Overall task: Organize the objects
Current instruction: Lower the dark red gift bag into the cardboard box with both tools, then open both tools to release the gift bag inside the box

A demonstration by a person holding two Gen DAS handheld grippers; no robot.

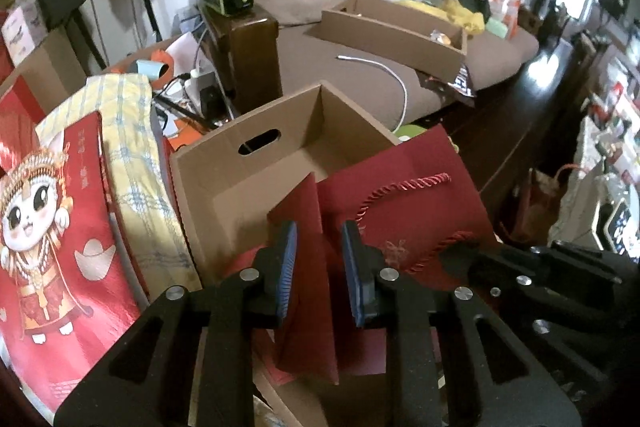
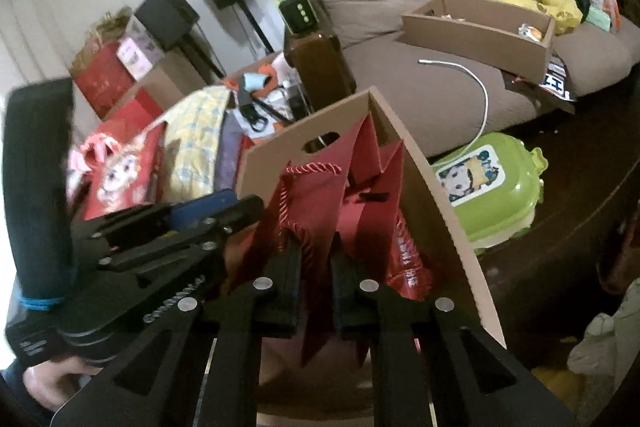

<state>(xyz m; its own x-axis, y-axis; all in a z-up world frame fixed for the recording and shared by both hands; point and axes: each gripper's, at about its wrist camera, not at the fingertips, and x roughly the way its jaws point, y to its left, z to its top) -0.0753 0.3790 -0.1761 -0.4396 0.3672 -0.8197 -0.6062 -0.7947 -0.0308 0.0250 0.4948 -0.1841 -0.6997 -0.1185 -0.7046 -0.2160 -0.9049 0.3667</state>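
Far ahead of both grippers, a brown sofa [image 1: 360, 47] fills the background, with a shallow cardboard tray [image 1: 400, 31] on its seat and a white cable [image 1: 384, 75] trailing off the front edge.

Closer, directly ahead of and below the two grippers, stands an open cardboard box [image 1: 240, 163] with an oval hand-hole in one wall. Out to the left of the left gripper lies a large red gift box [image 1: 48, 219] printed with a cartoon cat, with a yellow checked cloth [image 1: 132, 155] between it and the cardboard box. To the right of the right gripper, beyond the cardboard box's wall, a green plastic case [image 2: 492, 195] sits on the dark floor.

A red paper bag [image 1: 404, 211] with twisted rope handles sits in the cardboard box, its upper part rising above the rim, and both grippers are on it.

The left gripper [image 1: 319, 267] has a folded side panel of the bag standing between its blue pads [image 1: 288, 259]. The pads are drawn in close on either side of that fold, though a narrow gap shows on the right, so I cannot tell whether they actually press on it.

The right gripper [image 2: 316, 281] comes at the bag from the near side. Its jaws are pressed nearly together, pinching a red fold of the bag just below one rope handle [image 2: 294, 227]. The bulk of the bag lies ahead of its fingertips.
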